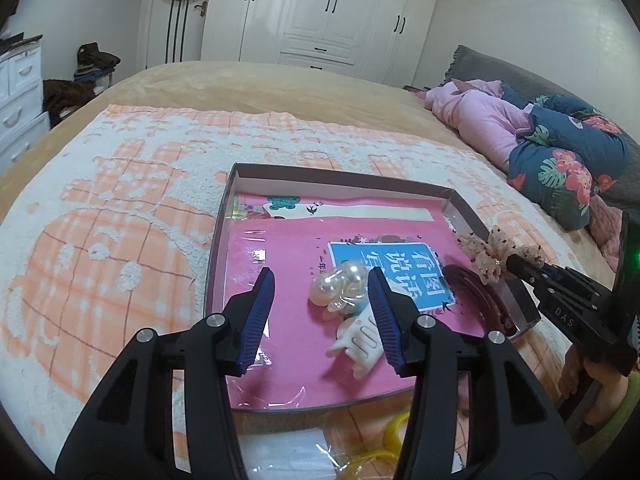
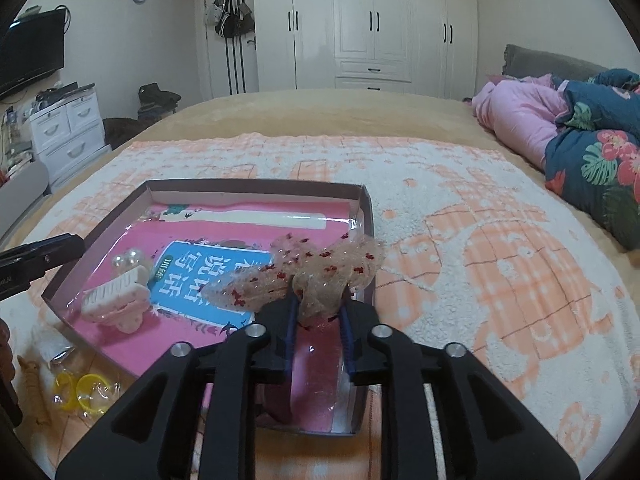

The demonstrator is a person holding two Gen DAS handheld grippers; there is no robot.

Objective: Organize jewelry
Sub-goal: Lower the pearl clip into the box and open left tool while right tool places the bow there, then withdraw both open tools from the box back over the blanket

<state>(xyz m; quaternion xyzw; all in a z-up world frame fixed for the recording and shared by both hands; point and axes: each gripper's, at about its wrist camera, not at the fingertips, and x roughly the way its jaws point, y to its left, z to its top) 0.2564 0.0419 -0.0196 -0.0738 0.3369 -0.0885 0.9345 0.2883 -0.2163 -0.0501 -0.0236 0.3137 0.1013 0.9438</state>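
Black hand-held jaws with ribbed blue pads define both tools: the left gripper stands partly open above the pink-lined cardboard tray, its pads clear of the pearl-beaded hair clip and the white toothed claw clip lying on the glossy liner. Further right, the right gripper stands narrowly open with the sheer, red-speckled gauze bow between its pads at the tray's right wall. Beyond lies the fleecy orange-and-white blanket.
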